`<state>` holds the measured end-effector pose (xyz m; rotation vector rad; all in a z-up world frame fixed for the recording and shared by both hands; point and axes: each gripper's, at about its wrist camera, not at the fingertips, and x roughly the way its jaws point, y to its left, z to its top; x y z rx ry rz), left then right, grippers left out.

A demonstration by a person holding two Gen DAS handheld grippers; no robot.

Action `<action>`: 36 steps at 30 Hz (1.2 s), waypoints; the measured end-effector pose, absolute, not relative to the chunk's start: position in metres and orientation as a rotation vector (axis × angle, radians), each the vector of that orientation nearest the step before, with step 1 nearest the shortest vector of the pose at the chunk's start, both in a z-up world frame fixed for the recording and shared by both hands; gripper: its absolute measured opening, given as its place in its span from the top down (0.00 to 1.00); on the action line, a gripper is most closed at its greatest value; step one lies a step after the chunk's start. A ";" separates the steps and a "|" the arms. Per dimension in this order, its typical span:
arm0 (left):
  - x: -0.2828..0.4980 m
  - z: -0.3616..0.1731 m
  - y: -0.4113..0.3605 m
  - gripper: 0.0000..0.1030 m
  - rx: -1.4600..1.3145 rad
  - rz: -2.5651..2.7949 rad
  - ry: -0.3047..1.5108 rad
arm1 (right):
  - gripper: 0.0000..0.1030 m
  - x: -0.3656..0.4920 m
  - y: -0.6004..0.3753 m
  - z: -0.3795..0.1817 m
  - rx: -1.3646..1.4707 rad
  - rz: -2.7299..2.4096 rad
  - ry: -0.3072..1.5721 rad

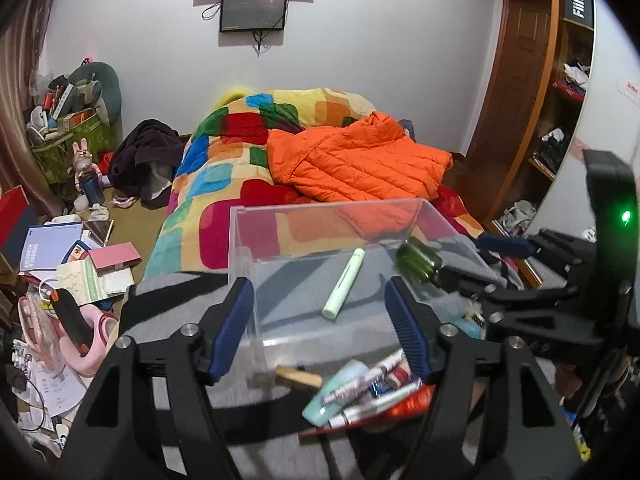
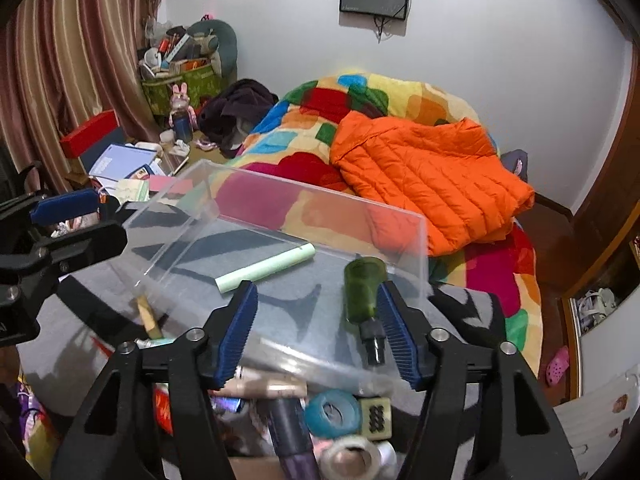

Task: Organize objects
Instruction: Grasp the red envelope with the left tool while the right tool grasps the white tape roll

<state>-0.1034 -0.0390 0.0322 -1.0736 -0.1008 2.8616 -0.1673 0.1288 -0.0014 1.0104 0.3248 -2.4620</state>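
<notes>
Green bottle (image 2: pixel 362 288) lies in clear box (image 2: pixel 280 200), lower right of centre in right wrist view, long axis toward cam, just inside right gripper (image 2: pixel 316 332); jaws wide, nothing held. Left gripper (image 1: pixel 320 328) also wide, empty, farther off.

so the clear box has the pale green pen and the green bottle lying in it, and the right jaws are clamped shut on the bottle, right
Not quite. The pale green pen and green bottle do lie in the clear box, but the right gripper is open: in the right wrist view its jaws stand apart, with the bottle loose between them.
</notes>
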 end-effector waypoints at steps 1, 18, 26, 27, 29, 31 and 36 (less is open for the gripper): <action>-0.099 0.031 -0.038 0.29 -1.077 2.864 -0.098 | 0.39 -0.163 0.132 0.000 1.004 -2.464 0.318; -0.071 -0.018 0.015 0.18 -1.209 2.649 -0.017 | 0.39 -0.118 0.180 -0.041 1.143 -2.392 0.224; -0.076 -0.036 0.028 0.18 -1.278 2.545 0.038 | 0.41 -0.117 0.170 -0.055 1.135 -2.374 0.274; -0.072 -0.036 0.028 0.18 -1.271 2.537 0.038 | 0.44 -0.118 0.169 -0.055 1.130 -2.377 0.281; -0.066 -0.037 0.027 0.21 -1.271 2.517 0.040 | 0.48 -0.117 0.169 -0.054 1.123 -2.373 0.282; -0.060 -0.041 0.028 0.28 -1.296 2.482 0.049 | 0.51 -0.115 0.171 -0.053 1.122 -2.363 0.272; -0.053 -0.053 0.033 0.31 -1.344 2.463 0.133 | 0.51 -0.106 0.185 -0.049 1.122 -2.372 0.237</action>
